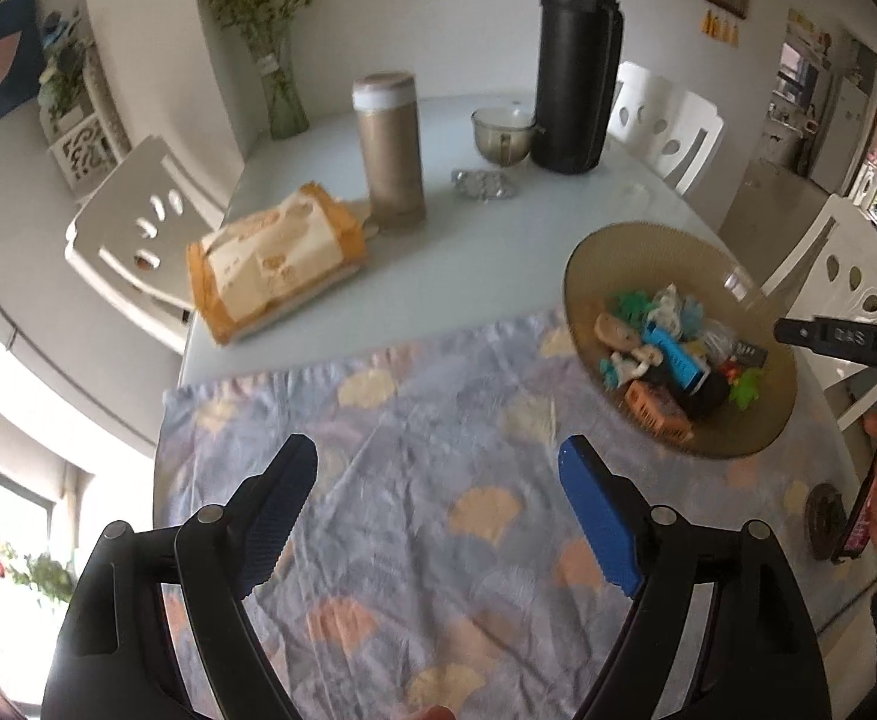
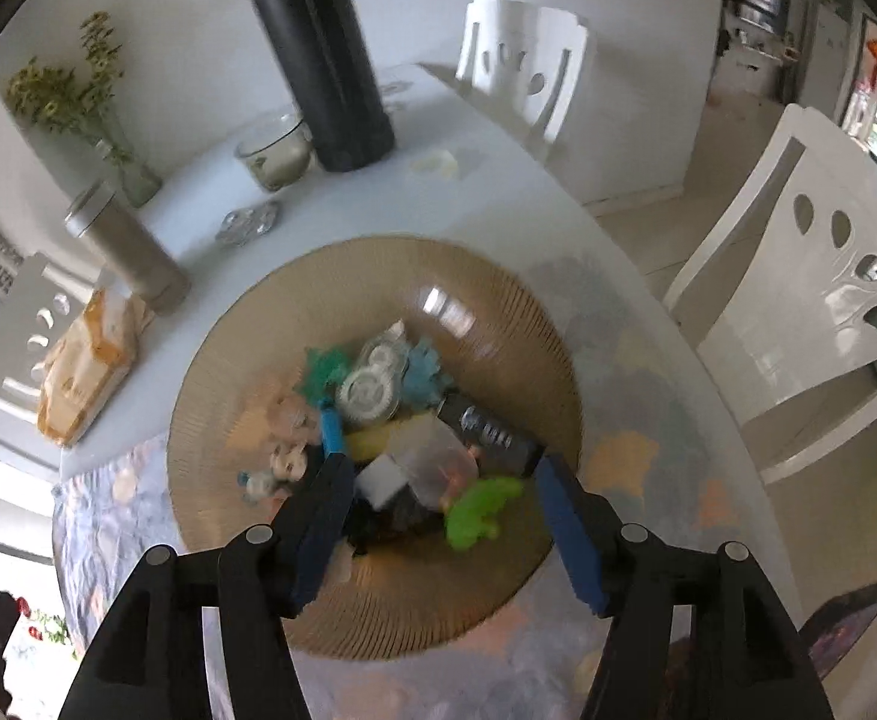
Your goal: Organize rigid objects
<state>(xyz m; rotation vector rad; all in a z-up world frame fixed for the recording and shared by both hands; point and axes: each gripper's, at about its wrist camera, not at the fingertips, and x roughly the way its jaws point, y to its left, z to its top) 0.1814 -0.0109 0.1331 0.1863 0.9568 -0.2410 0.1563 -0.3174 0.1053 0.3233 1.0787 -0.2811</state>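
A brown ribbed bowl [image 1: 594, 264] sits at the right of the table, on the edge of a patterned cloth [image 1: 414, 480]; it also shows in the right wrist view [image 2: 378, 276]. It holds several small toys: a green figure [image 2: 480, 510], a blue stick [image 2: 331, 429], a clear wheel [image 2: 372, 390], small dolls [image 2: 285, 420] and an orange crate [image 1: 657, 411]. My left gripper [image 1: 438, 462] is open and empty above the cloth. My right gripper [image 2: 441, 477] is open just above the toys, with nothing between its fingers.
On the glass table stand a black flask [image 1: 576, 60], a gold canister [image 1: 390, 150], a glass cup [image 1: 501, 135], a crystal piece [image 1: 483, 183], an orange snack bag [image 1: 276, 258] and a flower vase [image 1: 285, 102]. White chairs [image 2: 810, 312] surround the table.
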